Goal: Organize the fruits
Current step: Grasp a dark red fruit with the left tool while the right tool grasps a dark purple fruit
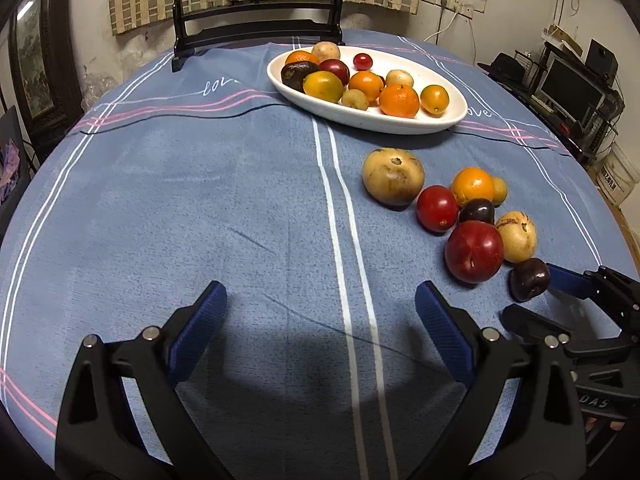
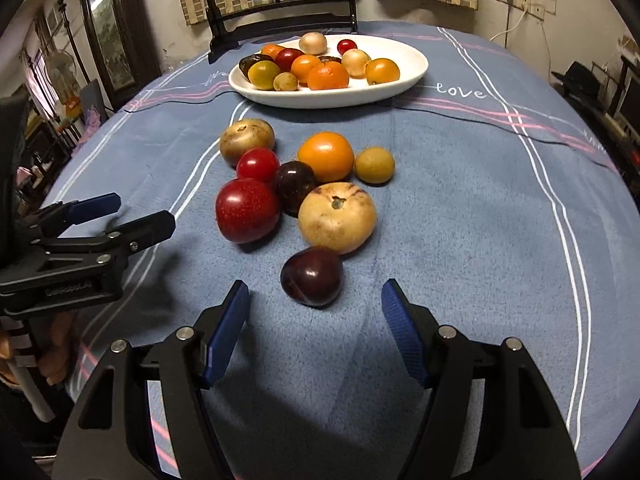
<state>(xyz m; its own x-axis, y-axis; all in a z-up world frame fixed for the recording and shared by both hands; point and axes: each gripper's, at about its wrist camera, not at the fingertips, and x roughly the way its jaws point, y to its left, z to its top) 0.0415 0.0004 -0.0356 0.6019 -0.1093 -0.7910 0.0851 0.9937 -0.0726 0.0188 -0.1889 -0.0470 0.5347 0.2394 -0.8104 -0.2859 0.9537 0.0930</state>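
A white oval dish (image 1: 448, 122) (image 2: 408, 76) at the far side of the table holds several fruits. A loose cluster lies on the blue cloth: a dark plum (image 2: 312, 276) (image 1: 529, 279) nearest, a tan round fruit (image 2: 337, 217), a red plum (image 2: 247, 210) (image 1: 474, 251), an orange (image 2: 326, 156) and others. My right gripper (image 2: 316, 312) is open and empty, just short of the dark plum. My left gripper (image 1: 320, 308) is open and empty over bare cloth, left of the cluster; it also shows in the right wrist view (image 2: 132, 216).
A dark wooden stand with a round picture (image 1: 256, 12) stands behind the dish. The table edge curves round on both sides. Shelves with a monitor (image 1: 572, 88) stand off to the right.
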